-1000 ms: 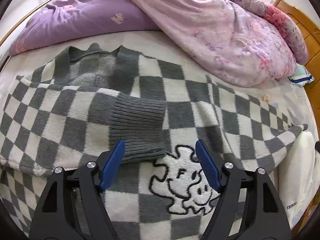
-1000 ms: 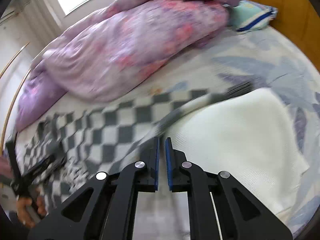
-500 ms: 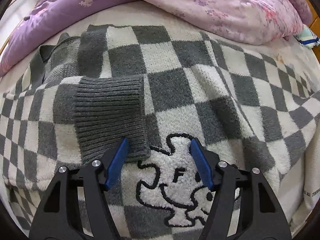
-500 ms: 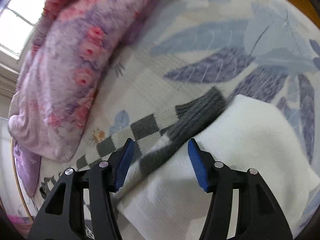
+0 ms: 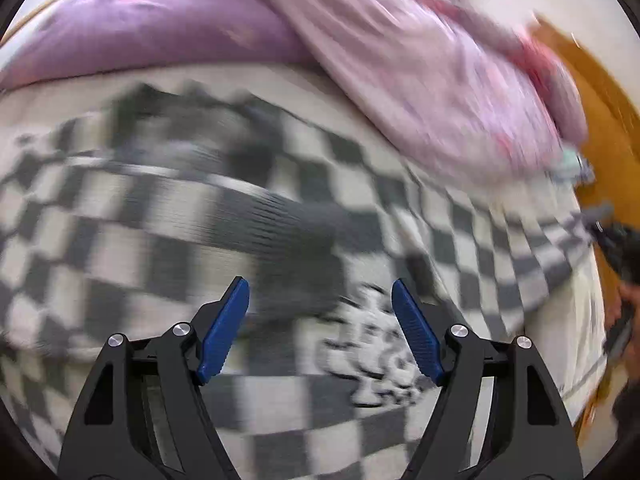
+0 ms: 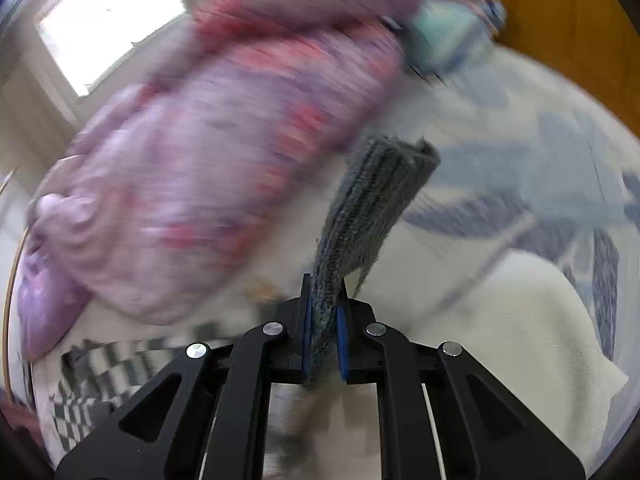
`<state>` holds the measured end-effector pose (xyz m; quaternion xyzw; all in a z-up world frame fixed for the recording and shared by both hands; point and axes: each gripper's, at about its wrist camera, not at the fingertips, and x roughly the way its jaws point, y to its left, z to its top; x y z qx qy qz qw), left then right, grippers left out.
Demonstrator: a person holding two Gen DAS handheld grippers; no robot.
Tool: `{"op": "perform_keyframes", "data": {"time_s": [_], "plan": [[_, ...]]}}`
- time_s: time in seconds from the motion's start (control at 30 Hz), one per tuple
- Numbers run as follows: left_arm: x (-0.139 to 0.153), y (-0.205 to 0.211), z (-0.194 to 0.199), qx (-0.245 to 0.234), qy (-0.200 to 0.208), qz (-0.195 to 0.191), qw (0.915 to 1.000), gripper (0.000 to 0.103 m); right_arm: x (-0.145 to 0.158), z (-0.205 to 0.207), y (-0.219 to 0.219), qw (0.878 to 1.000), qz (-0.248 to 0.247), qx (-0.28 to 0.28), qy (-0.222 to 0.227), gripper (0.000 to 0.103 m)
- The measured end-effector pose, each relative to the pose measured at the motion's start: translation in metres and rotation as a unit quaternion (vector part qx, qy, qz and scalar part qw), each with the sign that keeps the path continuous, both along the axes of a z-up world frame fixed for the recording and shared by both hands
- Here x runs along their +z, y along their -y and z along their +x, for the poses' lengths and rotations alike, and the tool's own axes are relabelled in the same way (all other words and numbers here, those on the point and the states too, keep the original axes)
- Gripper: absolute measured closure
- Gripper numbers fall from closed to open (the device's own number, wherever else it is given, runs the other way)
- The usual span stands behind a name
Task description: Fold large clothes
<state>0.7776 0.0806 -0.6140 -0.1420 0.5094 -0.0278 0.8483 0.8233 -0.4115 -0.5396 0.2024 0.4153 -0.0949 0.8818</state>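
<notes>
A grey-and-white checked sweater [image 5: 140, 240] lies spread on the bed, one sleeve folded across its chest with the grey ribbed cuff [image 5: 288, 236] near a cartoon patch [image 5: 380, 352]. My left gripper [image 5: 320, 332] is open and empty just above the sweater, by the folded cuff. My right gripper [image 6: 323, 340] is shut on the other sleeve's grey ribbed cuff [image 6: 376, 204], which stands up out of the jaws, lifted off the bed. The checked body shows at the lower left of the right wrist view [image 6: 104, 368]. Both views are motion-blurred.
A bunched pink and purple floral duvet [image 5: 400, 60] [image 6: 224, 152] lies along the far side of the bed. A white folded cloth [image 6: 520, 320] lies on the leaf-print sheet at the right. A wooden headboard [image 5: 600, 128] is at the right edge, with a teal pillow [image 6: 448, 36] by it.
My right gripper has closed on the far sleeve's cuff and lifted it. My left gripper has pulled back and stays open; both views now blur.
</notes>
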Motion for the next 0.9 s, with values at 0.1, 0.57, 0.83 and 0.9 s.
{"op": "perform_keyframes", "data": {"time_s": [0.1,0.57,0.83,0.9], "plan": [[-0.006,-0.046,-0.007,0.071,-0.031,0.063,0.995,0.028,0.034,-0.006,-0.055,0.998,-0.018,0.046,0.043,0.094],[-0.008,-0.176,-0.042,0.052,-0.039,-0.024,0.9976,0.026,0.067,-0.019,-0.392,0.959,0.059,0.263,0.081,0.094],[0.01,-0.291,-0.081,0.132,-0.013,-0.028,0.9908,0.025,-0.014,-0.032,-0.58,0.923,0.039,0.381,-0.033,0.09],[0.005,-0.307,-0.084,0.144,-0.029,-0.026,0.9889,0.025,-0.041,-0.036,-0.601,0.924,0.03,0.376,-0.071,0.086]]}}
